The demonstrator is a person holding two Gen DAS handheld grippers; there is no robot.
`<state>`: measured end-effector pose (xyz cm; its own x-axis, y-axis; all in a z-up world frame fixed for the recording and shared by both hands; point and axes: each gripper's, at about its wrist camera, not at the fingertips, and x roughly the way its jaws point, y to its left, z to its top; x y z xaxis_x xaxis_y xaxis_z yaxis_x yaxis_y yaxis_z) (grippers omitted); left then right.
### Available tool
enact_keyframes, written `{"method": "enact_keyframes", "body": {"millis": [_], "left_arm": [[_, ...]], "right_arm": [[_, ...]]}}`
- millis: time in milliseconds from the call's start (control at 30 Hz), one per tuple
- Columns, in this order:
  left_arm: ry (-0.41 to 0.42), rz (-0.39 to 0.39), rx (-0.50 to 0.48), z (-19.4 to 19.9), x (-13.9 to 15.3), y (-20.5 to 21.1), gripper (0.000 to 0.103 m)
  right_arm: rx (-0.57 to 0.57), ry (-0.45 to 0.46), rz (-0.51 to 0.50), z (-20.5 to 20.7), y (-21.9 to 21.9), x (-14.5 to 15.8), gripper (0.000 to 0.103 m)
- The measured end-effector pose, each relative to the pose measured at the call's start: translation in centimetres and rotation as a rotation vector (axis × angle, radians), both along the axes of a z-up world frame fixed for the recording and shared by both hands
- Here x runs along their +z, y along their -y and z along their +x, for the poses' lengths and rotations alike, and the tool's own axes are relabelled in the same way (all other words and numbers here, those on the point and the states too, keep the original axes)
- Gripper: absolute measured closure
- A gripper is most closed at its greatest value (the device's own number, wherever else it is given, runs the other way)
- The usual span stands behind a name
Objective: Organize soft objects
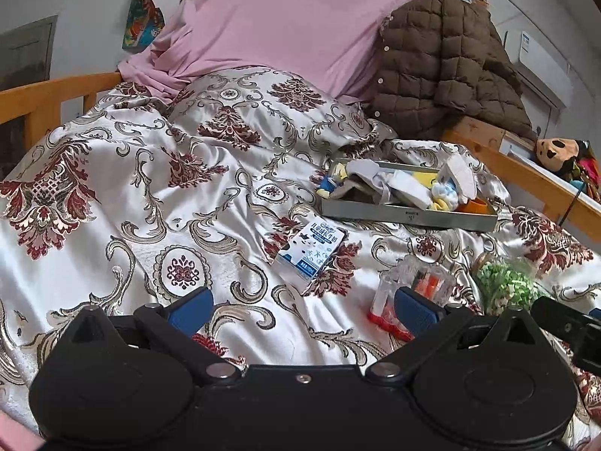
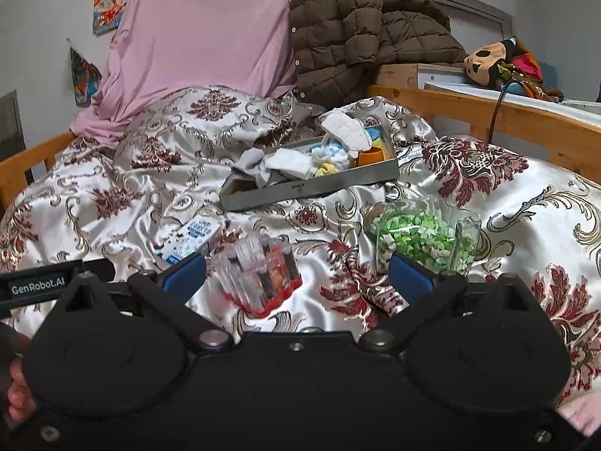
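Note:
A grey metal tray (image 1: 405, 215) (image 2: 311, 188) lies on the patterned bedspread and holds several soft things: white and grey cloths (image 1: 409, 188) (image 2: 293, 163), a white sponge-like piece (image 2: 347, 131) and small plush bits. My left gripper (image 1: 302, 310) is open and empty, low over the bedspread, well short of the tray. My right gripper (image 2: 296, 276) is open and empty, with a clear red-based plastic case (image 2: 263, 274) lying between its fingers' line of sight.
A blue-and-white milk carton (image 1: 311, 248) (image 2: 191, 236), the clear case (image 1: 413, 289) and a clear jar of green bits (image 2: 424, 236) (image 1: 507, 282) lie on the bed. A brown quilted jacket (image 2: 360, 22), pink cloth (image 1: 300, 18) and wooden bed rails (image 2: 488, 112) stand behind.

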<state>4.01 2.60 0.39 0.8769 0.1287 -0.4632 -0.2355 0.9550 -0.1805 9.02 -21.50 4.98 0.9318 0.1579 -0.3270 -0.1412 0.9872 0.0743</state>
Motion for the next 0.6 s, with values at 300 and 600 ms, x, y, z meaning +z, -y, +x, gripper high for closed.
{"method": "enact_keyframes", "body": {"millis": [300, 600], "left_arm": [[-0.035, 0.021, 0.021, -0.5, -0.6, 0.0, 0.001], [-0.049, 0.04, 0.037, -0.8, -0.9, 0.1, 0.001]], "right_arm": [[-0.021, -0.019, -0.012, 0.4, 0.0, -0.6, 0.0], [-0.009, -0.046, -0.024, 1.2, -0.2, -1.1, 0.001]]}}
